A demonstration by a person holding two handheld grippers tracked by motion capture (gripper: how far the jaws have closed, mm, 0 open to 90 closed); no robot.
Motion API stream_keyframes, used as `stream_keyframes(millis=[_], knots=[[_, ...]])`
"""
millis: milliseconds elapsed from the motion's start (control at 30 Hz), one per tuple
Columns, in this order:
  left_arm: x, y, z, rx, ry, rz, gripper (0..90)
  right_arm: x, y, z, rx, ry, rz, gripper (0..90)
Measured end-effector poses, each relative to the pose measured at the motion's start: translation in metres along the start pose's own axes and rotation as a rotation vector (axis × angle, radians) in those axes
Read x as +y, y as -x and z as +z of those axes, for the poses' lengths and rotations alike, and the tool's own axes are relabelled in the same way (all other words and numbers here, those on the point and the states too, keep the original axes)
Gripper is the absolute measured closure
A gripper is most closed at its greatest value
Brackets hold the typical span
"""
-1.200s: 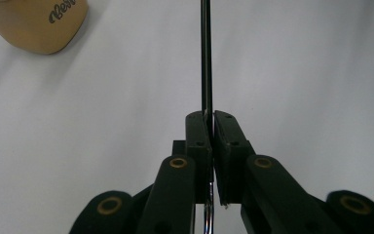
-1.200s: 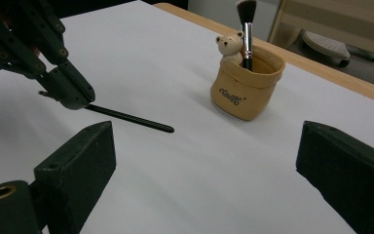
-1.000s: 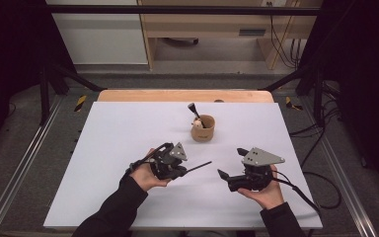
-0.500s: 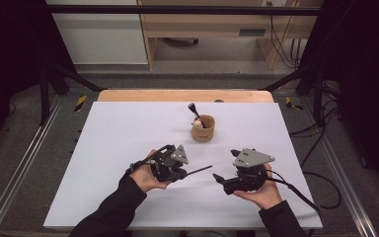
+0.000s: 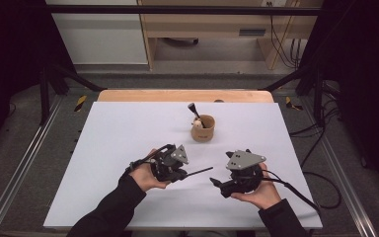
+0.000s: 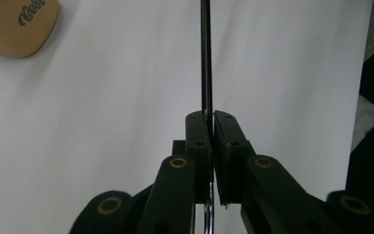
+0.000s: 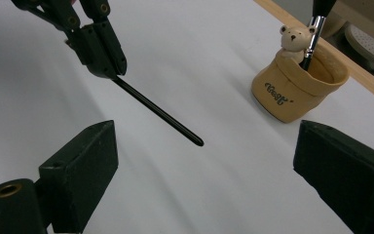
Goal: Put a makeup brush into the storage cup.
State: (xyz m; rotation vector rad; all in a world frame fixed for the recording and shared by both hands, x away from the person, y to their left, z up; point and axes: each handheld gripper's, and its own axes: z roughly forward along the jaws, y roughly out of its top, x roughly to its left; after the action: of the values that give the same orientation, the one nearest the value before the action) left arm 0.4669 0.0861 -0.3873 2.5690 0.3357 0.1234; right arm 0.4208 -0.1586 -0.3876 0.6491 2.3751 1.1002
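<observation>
The thin black brush handle [image 5: 196, 172] sits just below the middle of the high view, sticking out to the right from your left gripper [image 5: 180, 174], with its free tip hanging above the white surface [image 5: 113, 148] and aimed at your right gripper [image 5: 216, 183]. You seem to hold it by one end so that the long bare stretch is there for the other hand to take (a hand-over, by the look of it). In the left gripper view the handle runs straight up the centre of the frame, and the jaws are clenched on it, pads pressed against both sides with no gap.

In the right gripper view the same handle slants from upper left toward the middle, its tip ending ahead of your right jaws. Those jaws are spread wide and hold nothing; the tip is not yet between them.

Further out, at upper right of that view, stands the tan bear pot [image 7: 292, 90] with one makeup brush [image 7: 311, 34] already upright in it, probably where this one is meant to go. In the high view the pot lies above centre, well apart from both hands.
</observation>
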Motion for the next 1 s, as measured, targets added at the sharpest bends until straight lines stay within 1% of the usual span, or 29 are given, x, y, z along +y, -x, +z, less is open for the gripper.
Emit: stream_keyframes(millis=[100, 233, 367, 467, 667, 733, 767, 833, 900, 1000], knots=[[0.002, 0.001, -0.002, -0.002, -0.004, 0.005, 85.6, 0.002, -0.002, 0.002, 0.009, -0.022, -0.024, 10.0], [0.003, 0.001, -0.003, -0.008, -0.007, 0.012, 85.6, 0.006, -0.005, 0.003, 0.016, -0.05, -0.069, 11.6], [0.004, 0.002, -0.003, -0.018, -0.008, 0.015, 85.6, 0.008, -0.007, 0.005, 0.031, -0.061, -0.08, 12.8], [0.005, 0.003, -0.003, -0.022, -0.005, 0.016, 85.6, 0.01, -0.01, 0.008, 0.046, -0.077, -0.111, 13.8], [0.009, 0.005, -0.003, -0.032, 0.0, 0.021, 85.6, 0.013, -0.013, 0.01, 0.055, -0.089, -0.139, 16.1], [0.01, 0.006, -0.002, -0.035, -0.003, 0.023, 85.6, 0.013, -0.014, 0.011, 0.068, -0.092, -0.151, 17.2], [0.01, 0.006, -0.002, -0.036, -0.005, 0.023, 85.6, 0.013, -0.015, 0.011, 0.068, -0.097, -0.149, 17.8], [0.011, 0.007, -0.001, -0.035, -0.007, 0.024, 85.6, 0.012, -0.015, 0.013, 0.068, -0.104, -0.166, 19.1], [0.013, 0.008, -0.001, -0.037, -0.003, 0.017, 85.6, 0.012, -0.016, 0.013, 0.072, -0.109, -0.18, 20.3], [0.016, 0.009, -0.001, -0.042, -0.004, 0.015, 85.6, 0.012, -0.017, 0.014, 0.077, -0.116, -0.188, 21.9]])
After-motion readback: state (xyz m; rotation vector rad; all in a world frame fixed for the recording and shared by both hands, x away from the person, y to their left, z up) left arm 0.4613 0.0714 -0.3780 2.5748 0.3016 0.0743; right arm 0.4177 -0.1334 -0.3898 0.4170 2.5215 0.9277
